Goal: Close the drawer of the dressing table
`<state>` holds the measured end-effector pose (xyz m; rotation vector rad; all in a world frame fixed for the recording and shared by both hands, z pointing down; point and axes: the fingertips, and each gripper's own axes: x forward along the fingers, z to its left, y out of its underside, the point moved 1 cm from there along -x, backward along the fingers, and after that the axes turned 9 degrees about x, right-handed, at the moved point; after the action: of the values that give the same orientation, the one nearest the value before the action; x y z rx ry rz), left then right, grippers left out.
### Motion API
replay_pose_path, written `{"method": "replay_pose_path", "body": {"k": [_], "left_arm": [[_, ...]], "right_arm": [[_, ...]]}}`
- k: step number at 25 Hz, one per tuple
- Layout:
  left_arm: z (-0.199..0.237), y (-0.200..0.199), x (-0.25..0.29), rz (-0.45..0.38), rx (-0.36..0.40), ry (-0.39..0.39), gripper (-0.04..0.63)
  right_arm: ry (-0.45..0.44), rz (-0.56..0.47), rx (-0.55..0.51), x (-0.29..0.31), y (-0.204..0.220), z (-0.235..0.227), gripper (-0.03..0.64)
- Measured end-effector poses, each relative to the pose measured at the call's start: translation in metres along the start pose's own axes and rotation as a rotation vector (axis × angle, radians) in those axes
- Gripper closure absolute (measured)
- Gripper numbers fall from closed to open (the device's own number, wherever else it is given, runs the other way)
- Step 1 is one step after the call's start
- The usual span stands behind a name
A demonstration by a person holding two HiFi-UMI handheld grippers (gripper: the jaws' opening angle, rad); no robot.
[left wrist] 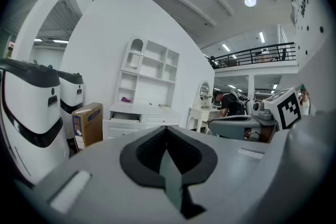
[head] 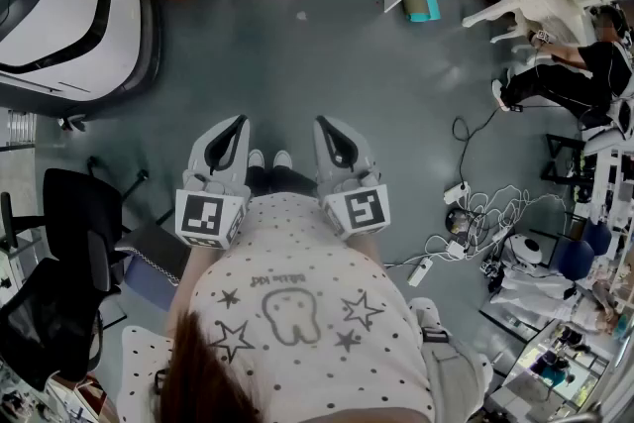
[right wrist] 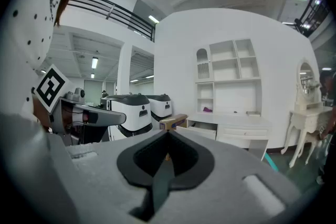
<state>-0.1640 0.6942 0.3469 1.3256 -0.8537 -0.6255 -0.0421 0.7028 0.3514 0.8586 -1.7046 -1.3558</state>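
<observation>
One drawer (left wrist: pixel 125 117) stands pulled out from the front of a white desk (left wrist: pixel 137 124) with shelves (left wrist: pixel 152 68) above it, set against the far wall. It is the left-hand drawer as the gripper views show it, and the drawer front beside it sits flush. In the head view the desk lies at the top middle of the frame, well apart from the person across bare grey floor (head: pixel 327 54).

A cardboard box (left wrist: pixel 87 123) stands on the floor just left of the desk, and two large white machines (left wrist: pixel 31 113) stand further left. To the right of the desk is a small white table with an oval mirror (right wrist: pixel 305 78), where another person (head: pixel 565 74) dressed in black sits.

The left gripper (head: pixel 240 120) and the right gripper (head: pixel 321 121) are held side by side close to the wearer's body, above the shoes (head: pixel 267 158), both pointing toward the desk and nearly level. Each gripper view shows its two jaws pressed together at the tips with nothing between them, so both are closed and empty.

A black office chair (head: pixel 59 253) stands on the person's left, and a tangle of cables and power strips (head: pixel 466 213) lies on the floor to the right.
</observation>
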Motion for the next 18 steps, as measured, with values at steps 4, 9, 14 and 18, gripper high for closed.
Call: {"method": "replay_pose_path", "body": {"k": [4,9,14,18], "left_arm": [[0.01,0.003,0.0,-0.003,-0.003,0.007,0.611],[0.027,0.005,-0.001,0.005,-0.003,-0.005,0.611],[0.046,0.006,-0.001,0.004,-0.005,-0.016,0.611],[0.052,0.009,-0.002,0.009,-0.012,-0.011,0.611]], "right_arm": [[-0.02,0.024,-0.017,0.011,0.002,0.011,0.62],[-0.048,0.032,-0.013,0.026,-0.003,0.024,0.62],[-0.053,0.018,-0.007,0.04,-0.004,0.03,0.62],[-0.089,-0.046,0.011,0.044,-0.011,0.036,0.62]]}}
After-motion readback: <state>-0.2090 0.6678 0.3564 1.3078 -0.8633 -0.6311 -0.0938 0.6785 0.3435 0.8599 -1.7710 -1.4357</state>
